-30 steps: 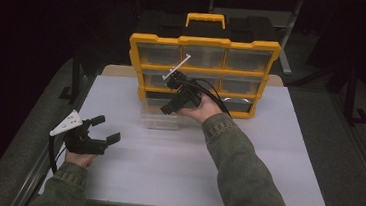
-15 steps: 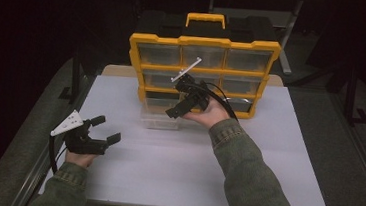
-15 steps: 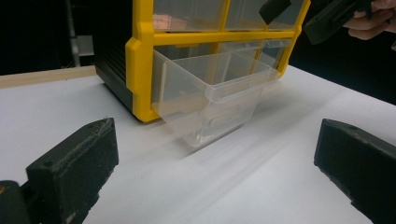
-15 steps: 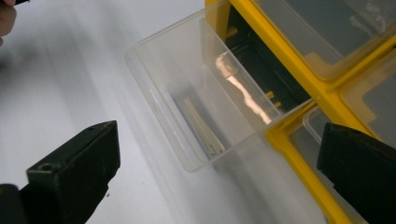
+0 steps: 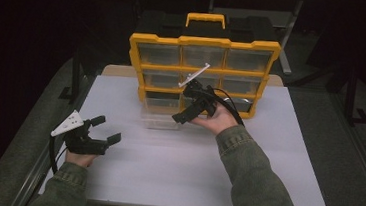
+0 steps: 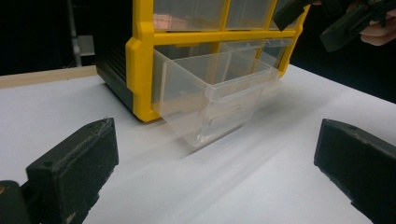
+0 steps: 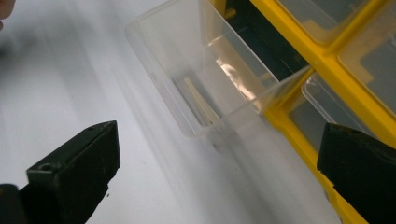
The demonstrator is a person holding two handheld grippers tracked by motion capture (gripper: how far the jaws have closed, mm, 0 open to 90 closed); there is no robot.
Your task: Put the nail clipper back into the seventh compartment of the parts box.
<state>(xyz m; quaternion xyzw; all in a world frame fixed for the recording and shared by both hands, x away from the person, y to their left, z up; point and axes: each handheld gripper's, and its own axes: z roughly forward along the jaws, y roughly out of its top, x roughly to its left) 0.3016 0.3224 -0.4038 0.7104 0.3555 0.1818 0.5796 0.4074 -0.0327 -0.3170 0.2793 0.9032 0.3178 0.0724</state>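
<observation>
A yellow-framed plastic organiser cabinet [image 5: 202,69] with clear drawers and a yellow carry handle stands upright at the far edge of the white worktop [image 5: 276,161]. Its bottom-left clear plastic drawer [image 5: 160,116] is pulled well out of the cabinet, its front resting on the worktop just ahead of the cabinet's lower-left corner; a pale flat strip [image 7: 198,102] lies on the drawer's floor. The right tool [image 5: 193,106] hangs just in front of the cabinet's bottom row, beside and slightly above the drawer's right side; its jaws have just been opening and now stand wide apart with nothing between them, the drawer lying beyond them in the right gripper view. The left tool [image 5: 100,133] rests low over the worktop, well apart from the cabinet toward the near-left, its jaws also spread wide and bare, pointed at the drawer [image 6: 215,100].
</observation>
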